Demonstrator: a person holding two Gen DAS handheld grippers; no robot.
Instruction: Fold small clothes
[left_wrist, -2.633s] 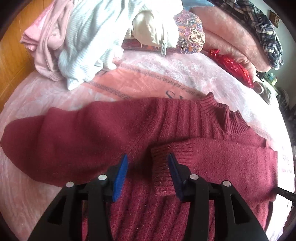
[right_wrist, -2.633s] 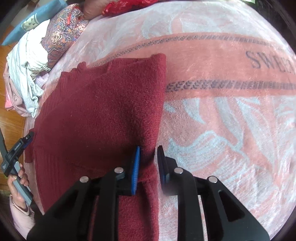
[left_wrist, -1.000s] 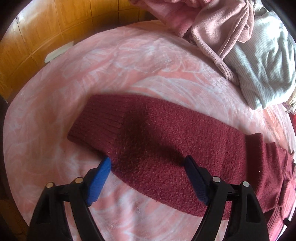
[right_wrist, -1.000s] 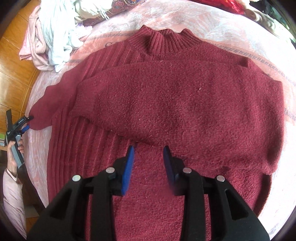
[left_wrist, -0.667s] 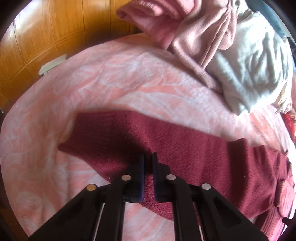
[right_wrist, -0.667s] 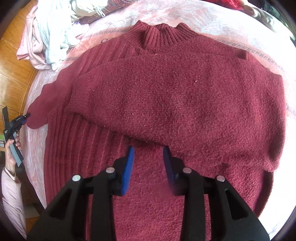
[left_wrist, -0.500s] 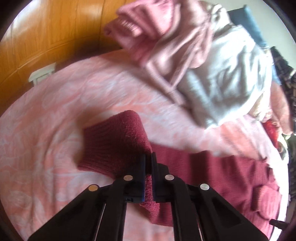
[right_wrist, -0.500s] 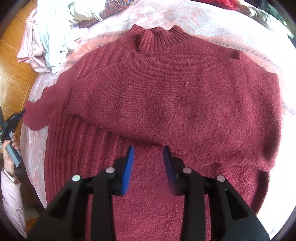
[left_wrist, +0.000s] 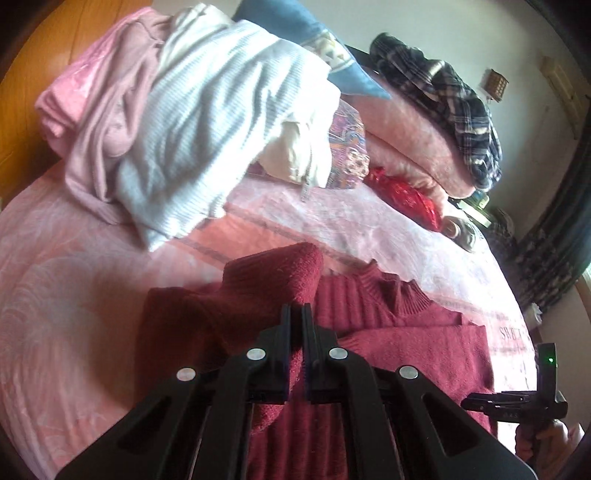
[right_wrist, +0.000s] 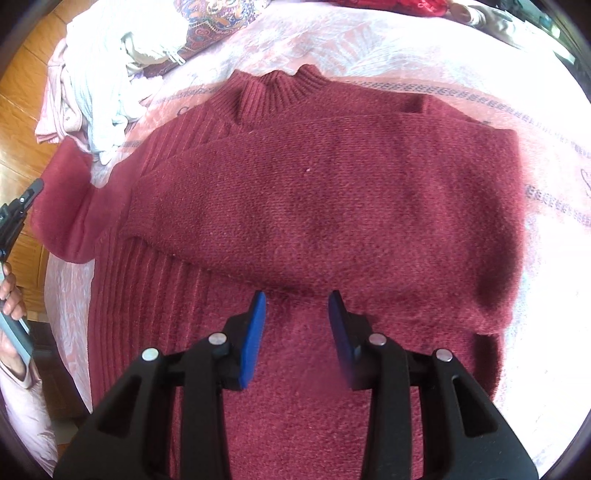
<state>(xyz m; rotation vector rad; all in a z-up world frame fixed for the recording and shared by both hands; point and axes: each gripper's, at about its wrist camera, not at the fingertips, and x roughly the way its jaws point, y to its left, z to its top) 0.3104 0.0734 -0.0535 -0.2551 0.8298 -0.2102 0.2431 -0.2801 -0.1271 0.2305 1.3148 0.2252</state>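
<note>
left gripper (left_wrist: 297, 308): pinched tight on sleeve (left_wrist: 273, 280) | right gripper (right_wrist: 297, 314): partly open, holds nothing, over red sweater (right_wrist: 332, 192) on pink bed cover (right_wrist: 369, 44) | risk: sleeve slips out, lands bunched

A pink patterned blanket (left_wrist: 92, 295) covers the bed. At its far edge lies a heap of clothing: a pink garment (left_wrist: 99, 99), a white ribbed garment (left_wrist: 207, 122), a paisley cushion (left_wrist: 349, 147). A plaid shirt (left_wrist: 454, 99) rests on folded pink bedding (left_wrist: 417, 144), near a red packet (left_wrist: 406, 195).
</note>
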